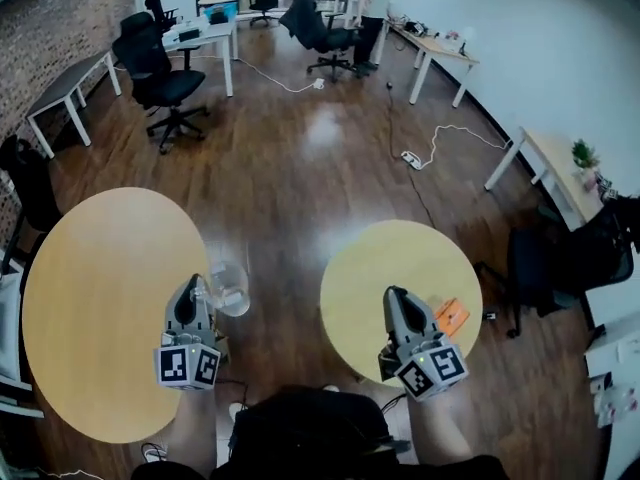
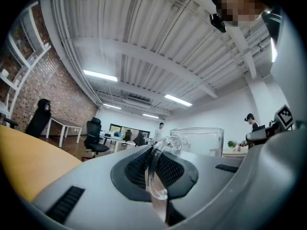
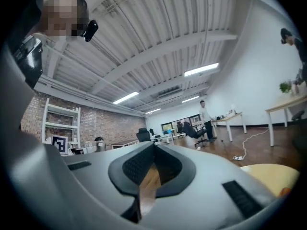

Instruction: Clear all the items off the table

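A clear glass mug (image 1: 230,288) hangs in the air between the two round tables, over the wooden floor. My left gripper (image 1: 192,296) is shut on the mug's handle (image 2: 160,169), and the mug's body (image 2: 199,140) stands just past the jaws. My right gripper (image 1: 392,298) hovers over the small round table (image 1: 390,258), shut with nothing between its fingers (image 3: 139,169). An orange item (image 1: 452,316) lies on that table, just right of the right gripper. The large round table (image 1: 100,298) is at the left.
A black chair (image 1: 560,263) stands close to the small table's right side. Office chairs (image 1: 165,83), white desks (image 1: 205,36) and a standing person (image 1: 375,8) are farther back. A power strip with cables (image 1: 412,158) lies on the floor. A brick wall runs along the left.
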